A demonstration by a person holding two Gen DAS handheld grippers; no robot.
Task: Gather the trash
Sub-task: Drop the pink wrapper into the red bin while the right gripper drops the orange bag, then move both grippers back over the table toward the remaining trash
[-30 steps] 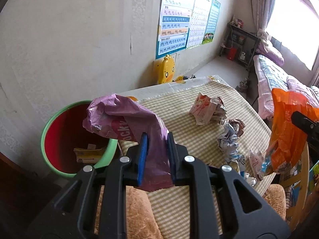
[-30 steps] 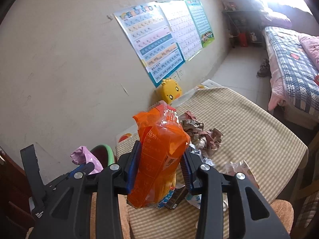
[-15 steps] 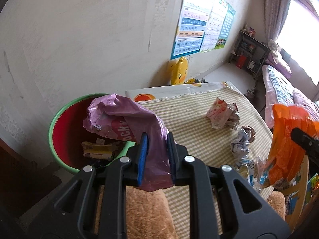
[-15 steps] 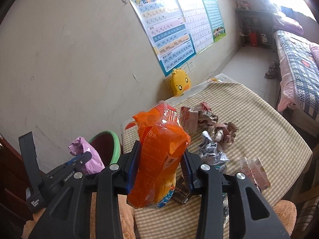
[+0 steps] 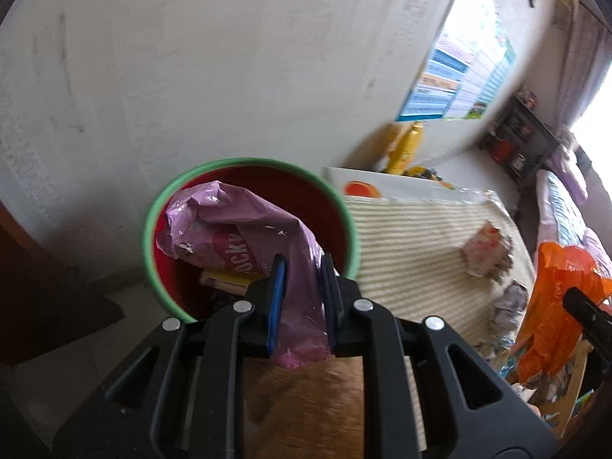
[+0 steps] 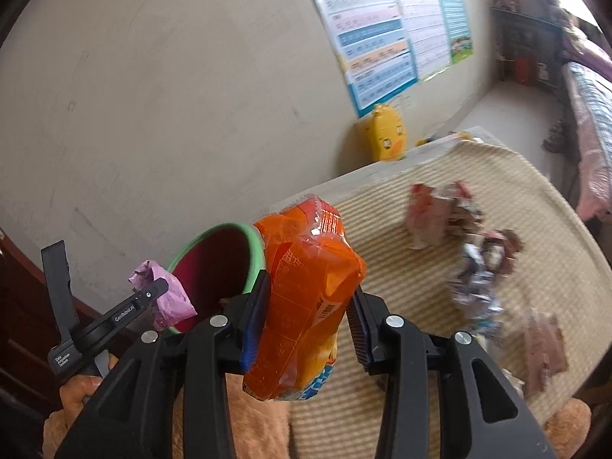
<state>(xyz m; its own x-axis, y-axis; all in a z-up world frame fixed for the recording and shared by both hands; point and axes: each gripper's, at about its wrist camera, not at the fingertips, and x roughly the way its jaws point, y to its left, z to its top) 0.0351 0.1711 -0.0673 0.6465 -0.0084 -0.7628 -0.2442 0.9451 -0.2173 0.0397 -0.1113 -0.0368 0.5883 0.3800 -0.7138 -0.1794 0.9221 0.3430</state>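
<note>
Your left claw (image 5: pixel 300 298) is pinching the purple wrapper (image 5: pixel 237 237), whose crumpled upper part hangs over the mouth of the bin (image 5: pixel 153 210), the red pail with the green rim that serves as the landmark here. The wrapper covers most of the bin's inside, so you see only a yellowish scrap (image 5: pixel 223 281) at the bottom; what else lies there is hidden.

Your right claw (image 6: pixel 308 315) is clamped on the orange snack bag (image 6: pixel 306 294), held just right of the bin's rim and above the near edge of the table (image 6: pixel 420 279). The bag's lower end drops behind the claw's arms and is cut off.

Further right of the bin, crumpled wrappers (image 6: pixel 443 222) lie on the table's checked cloth, blurred; probably foil and paper, though you cannot tell them apart. At the left edge of the right wrist view, your hand (image 6: pixel 82 386) grips the left tool's handle, mostly out of frame.
</note>
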